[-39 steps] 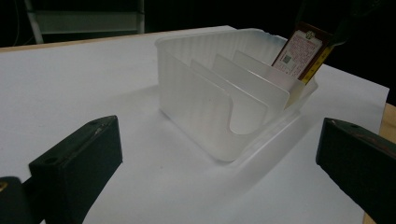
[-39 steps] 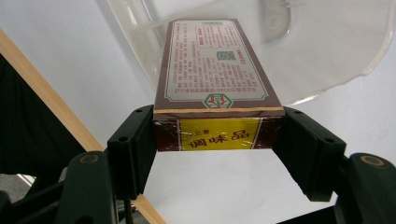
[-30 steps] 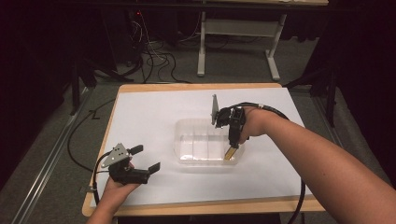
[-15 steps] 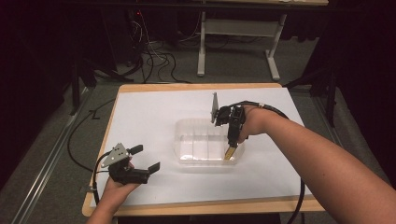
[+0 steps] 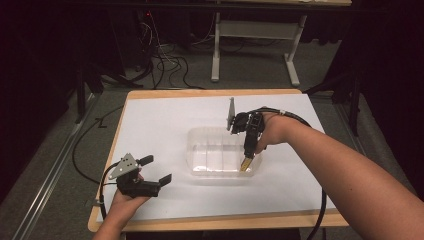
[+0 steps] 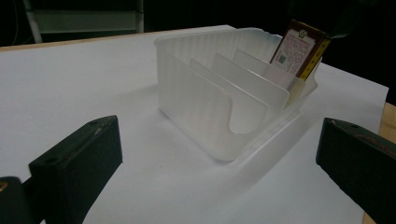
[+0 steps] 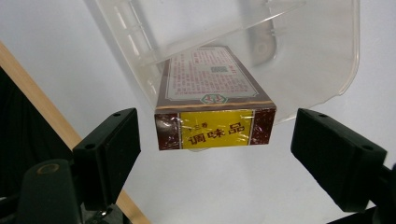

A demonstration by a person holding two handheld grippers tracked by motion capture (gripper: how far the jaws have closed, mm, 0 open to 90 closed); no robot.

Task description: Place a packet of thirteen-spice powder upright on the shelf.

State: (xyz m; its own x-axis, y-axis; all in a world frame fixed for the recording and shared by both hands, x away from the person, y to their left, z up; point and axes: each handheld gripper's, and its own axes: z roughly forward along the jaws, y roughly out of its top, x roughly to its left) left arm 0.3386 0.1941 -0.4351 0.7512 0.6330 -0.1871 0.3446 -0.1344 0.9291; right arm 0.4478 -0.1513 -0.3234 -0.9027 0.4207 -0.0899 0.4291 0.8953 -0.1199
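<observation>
R gripper (image 7: 215, 140): jaws released wide, box (image 7: 212, 105) now free, leaning in end slot of clear tray (image 5: 200, 145).
L gripper (image 5: 152, 172): unchanged, jaws apart, idle.
Meaning: placement looks done.

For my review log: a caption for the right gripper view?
Open right gripper above a brown-and-yellow box standing in the clear organizer.

Divided bin (image 5: 220, 155) mid-table (image 5: 165, 115), box (image 5: 245, 164) standing in its right end compartment, left gripper (image 5: 155, 169) well off left, right gripper (image 5: 247, 150) above box

One clear divided bin (image 5: 202, 150); one brown-and-yellow box (image 7: 215, 105); two grippers (image 5: 152, 172).
</observation>
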